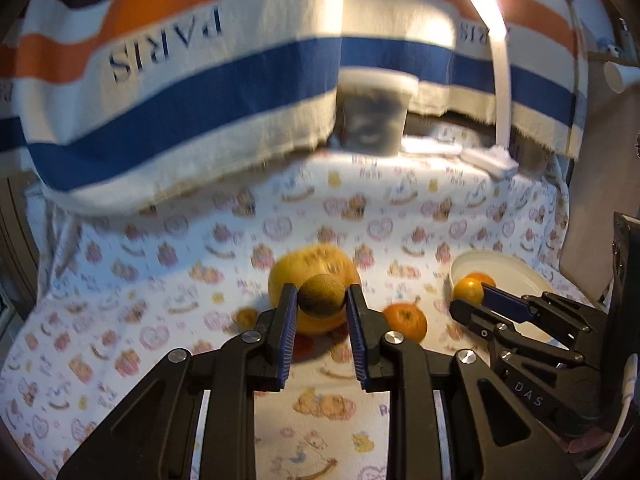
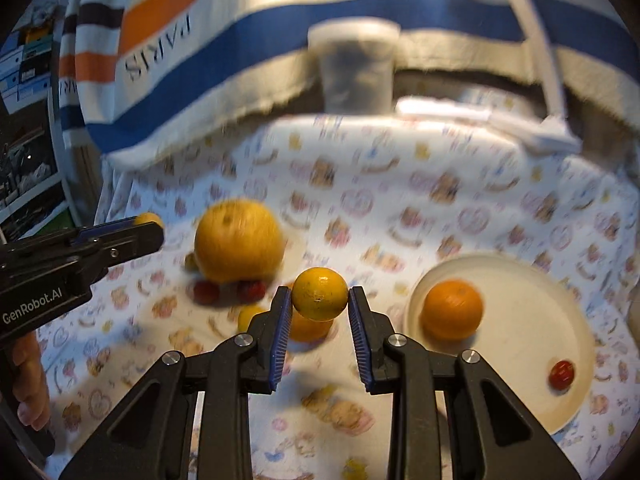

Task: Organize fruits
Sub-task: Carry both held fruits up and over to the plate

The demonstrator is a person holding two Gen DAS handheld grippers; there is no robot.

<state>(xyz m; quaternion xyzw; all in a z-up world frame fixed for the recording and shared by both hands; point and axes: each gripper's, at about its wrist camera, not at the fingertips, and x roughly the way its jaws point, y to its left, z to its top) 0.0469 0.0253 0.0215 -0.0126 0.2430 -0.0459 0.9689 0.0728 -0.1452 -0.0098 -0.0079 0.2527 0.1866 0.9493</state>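
Observation:
My left gripper [image 1: 322,300] is shut on a brown kiwi [image 1: 322,295], held above the patterned cloth in front of a large yellow grapefruit [image 1: 316,268]. My right gripper [image 2: 320,300] is shut on a small yellow-orange citrus [image 2: 320,293], held left of the white plate [image 2: 520,344]. The plate holds an orange [image 2: 452,310] and a small red fruit [image 2: 561,374]. In the left wrist view the right gripper [image 1: 476,300] with its citrus [image 1: 467,290] is at the plate's [image 1: 516,276] near rim. An orange [image 1: 405,320] lies on the cloth.
Small red fruits [image 2: 206,292] and small yellow fruits [image 2: 250,318] lie by the grapefruit [image 2: 238,246]. A striped "PARIS" towel [image 1: 180,92] hangs behind. A grey cup [image 1: 374,114] and a white lamp base [image 1: 490,160] stand at the back.

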